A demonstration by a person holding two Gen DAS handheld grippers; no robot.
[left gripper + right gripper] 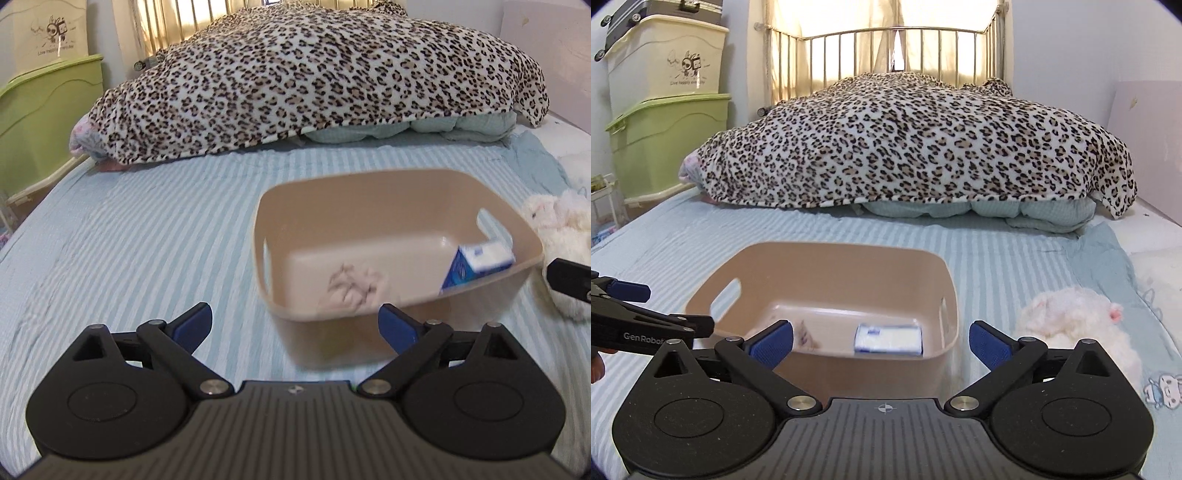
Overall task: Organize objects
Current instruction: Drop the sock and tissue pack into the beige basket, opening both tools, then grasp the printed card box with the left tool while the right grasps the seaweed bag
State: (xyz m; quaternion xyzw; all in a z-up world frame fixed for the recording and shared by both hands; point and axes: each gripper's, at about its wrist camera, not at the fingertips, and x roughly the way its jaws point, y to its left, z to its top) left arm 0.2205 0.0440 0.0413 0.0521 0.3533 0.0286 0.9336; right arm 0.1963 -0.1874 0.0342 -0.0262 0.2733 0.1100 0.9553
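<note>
A beige plastic basket stands on the striped bed. Inside it are a blue-and-white box and a small pale crumpled item. A white plush toy lies on the bed just right of the basket. My left gripper is open and empty at the basket's near left corner; it also shows in the right wrist view. My right gripper is open and empty at the basket's near side; its tip shows in the left wrist view.
A leopard-print blanket covers a heap of bedding at the far end of the bed. Green and cream storage bins stand left of the bed. A wall runs along the right side.
</note>
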